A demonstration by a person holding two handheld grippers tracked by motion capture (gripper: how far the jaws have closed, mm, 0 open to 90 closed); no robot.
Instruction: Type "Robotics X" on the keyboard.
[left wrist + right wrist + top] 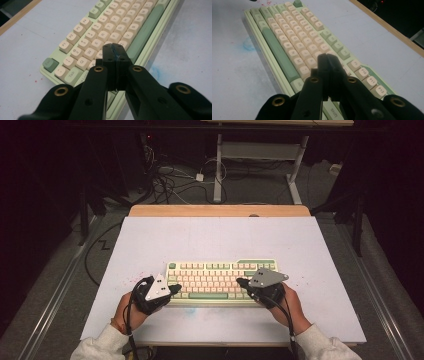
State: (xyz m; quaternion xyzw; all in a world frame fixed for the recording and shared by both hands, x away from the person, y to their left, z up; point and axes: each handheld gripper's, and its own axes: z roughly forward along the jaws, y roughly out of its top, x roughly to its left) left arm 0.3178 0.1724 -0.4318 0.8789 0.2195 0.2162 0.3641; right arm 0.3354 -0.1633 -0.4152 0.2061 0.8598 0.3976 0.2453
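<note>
A: Where is the keyboard (216, 281) found relative to the tongs?

B: It is set between them on the white table (215, 237). The left gripper (175, 289) is held over its left end, the right gripper (242, 282) over its right end.

A: How are the jaws kept?

B: Both pairs are pressed fully together, with nothing clamped. In the left gripper view the joined tips (115, 51) are aimed at the keys of the left block; in the right gripper view the tips (327, 60) are poised over the keys near the right end.

A: Why is that stance likely chosen?

B: A closed pair probably serves as one narrow point, so a single key can be pressed without neighbours being caught.
</note>
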